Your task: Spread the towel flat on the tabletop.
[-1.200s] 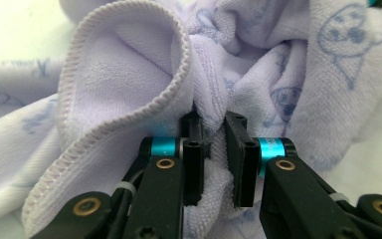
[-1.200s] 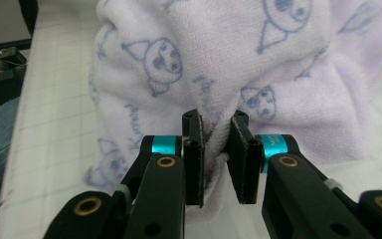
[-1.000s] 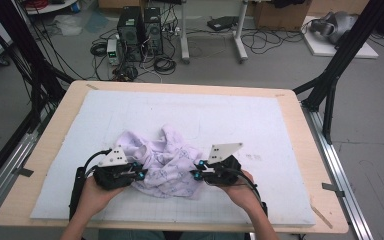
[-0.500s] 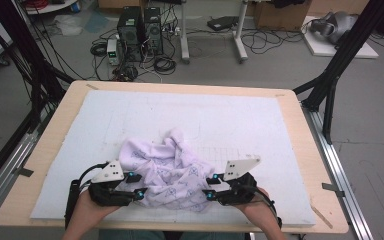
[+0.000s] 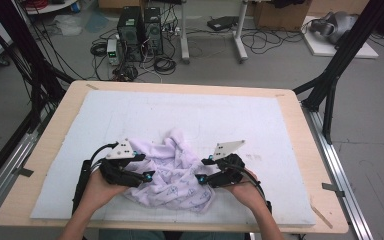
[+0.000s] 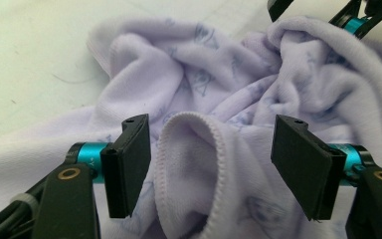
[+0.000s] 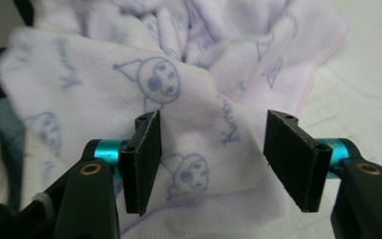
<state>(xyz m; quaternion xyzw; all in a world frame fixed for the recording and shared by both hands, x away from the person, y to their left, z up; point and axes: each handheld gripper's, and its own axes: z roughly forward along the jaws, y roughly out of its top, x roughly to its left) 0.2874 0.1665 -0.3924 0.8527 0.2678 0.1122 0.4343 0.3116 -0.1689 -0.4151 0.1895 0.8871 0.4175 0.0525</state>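
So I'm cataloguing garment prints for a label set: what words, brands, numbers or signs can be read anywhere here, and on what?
Crumpled pale lilac printed cloth: blue script lettering beside the cartoon faces, too blurred and creased to read.
Same cloth in the left gripper view: faint blue marks, unreadable.
Black computer tower on the floor: no legible label.
Nothing else bears readable text.

A wooden table point(image 5: 40, 165) carries a white mat point(image 5: 180, 115) covering most of its top. On the mat, toward six o'clock, lies a crumpled lilac cloth point(image 5: 175, 175).
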